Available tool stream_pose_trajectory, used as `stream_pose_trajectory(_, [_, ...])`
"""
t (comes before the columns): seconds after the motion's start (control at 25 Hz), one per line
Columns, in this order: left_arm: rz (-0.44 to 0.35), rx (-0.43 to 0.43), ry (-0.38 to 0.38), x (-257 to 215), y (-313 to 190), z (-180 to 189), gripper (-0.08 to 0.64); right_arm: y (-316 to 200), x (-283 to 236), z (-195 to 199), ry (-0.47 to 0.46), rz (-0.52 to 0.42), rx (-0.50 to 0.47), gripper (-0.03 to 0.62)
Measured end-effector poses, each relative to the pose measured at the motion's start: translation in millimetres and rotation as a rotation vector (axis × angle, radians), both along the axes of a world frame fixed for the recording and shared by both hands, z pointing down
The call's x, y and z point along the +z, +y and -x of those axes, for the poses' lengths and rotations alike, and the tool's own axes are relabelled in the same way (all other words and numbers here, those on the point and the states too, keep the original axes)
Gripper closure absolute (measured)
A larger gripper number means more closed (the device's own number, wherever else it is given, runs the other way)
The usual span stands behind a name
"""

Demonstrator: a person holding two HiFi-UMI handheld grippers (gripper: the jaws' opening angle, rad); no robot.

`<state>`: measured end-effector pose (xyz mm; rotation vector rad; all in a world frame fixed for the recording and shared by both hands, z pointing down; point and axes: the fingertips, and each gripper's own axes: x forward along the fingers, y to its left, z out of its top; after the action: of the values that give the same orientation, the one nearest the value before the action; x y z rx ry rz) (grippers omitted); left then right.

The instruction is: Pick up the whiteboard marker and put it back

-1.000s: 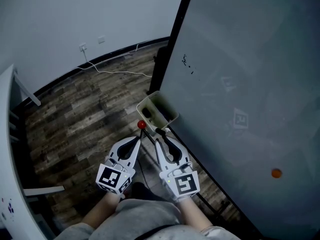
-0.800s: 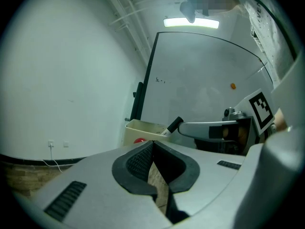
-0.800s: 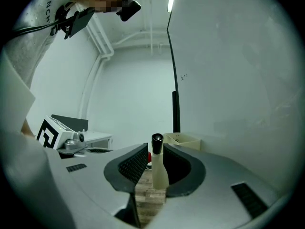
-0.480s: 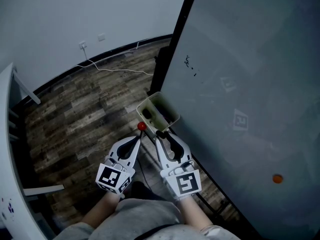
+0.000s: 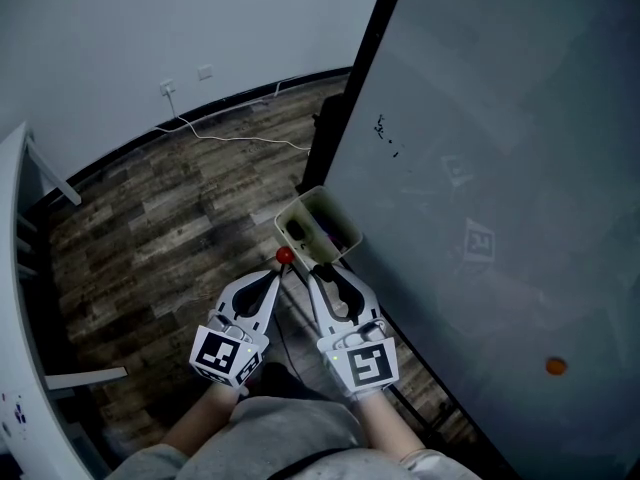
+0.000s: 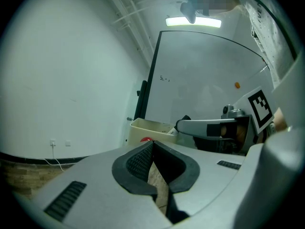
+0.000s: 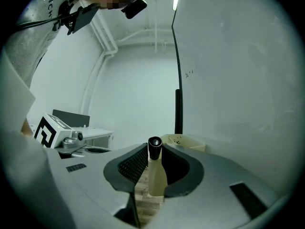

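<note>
head view: your left gripper (image 5: pixel 280 269) and right gripper (image 5: pixel 319 267) sit side by side, tips just short of the beige tray (image 5: pixel 296 203) by the whiteboard (image 5: pixel 500 168).
left gripper view: jaws pressed together, nothing between.
right gripper view: jaws pinch the whiteboard marker (image 7: pixel 155 171), black cap pointing toward the tray.
</note>
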<state>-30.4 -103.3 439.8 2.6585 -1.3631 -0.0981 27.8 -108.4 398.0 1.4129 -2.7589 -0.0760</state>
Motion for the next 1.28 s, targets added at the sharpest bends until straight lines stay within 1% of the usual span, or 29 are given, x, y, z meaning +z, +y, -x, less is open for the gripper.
stream_pose_trajectory(0.32, [0.003, -0.013, -0.003, 0.8, -4.5, 2.2, 0.545, -1.3, 1.1, 0.3, 0.042, -0.018, -0.021, 0.503])
stream_pose_trajectory(0.84, [-0.022, -0.042, -0.001, -10.6, -10.7, 13.7, 0.545, -1.6, -7.5, -0.2, -0.005, -0.005, -0.031, 0.508])
stream_pose_trajectory(0.96, [-0.023, -0.027, -0.014, -15.8, -6.7, 13.8, 0.545, -1.6, -12.8, -0.5, -0.021, -0.003, -0.029, 0.509])
stream_pose_trajectory(1.16, [-0.054, 0.014, -0.041, -25.5, -10.7, 11.3, 0.545, -8.0, -17.7, -2.0, -0.026, 0.005, -0.021, 0.509])
stream_pose_trajectory(1.28, [-0.046, 0.022, -0.043, -27.0, -16.8, 14.4, 0.545, -12.6, -19.5, -1.3, -0.034, 0.014, -0.018, 0.509])
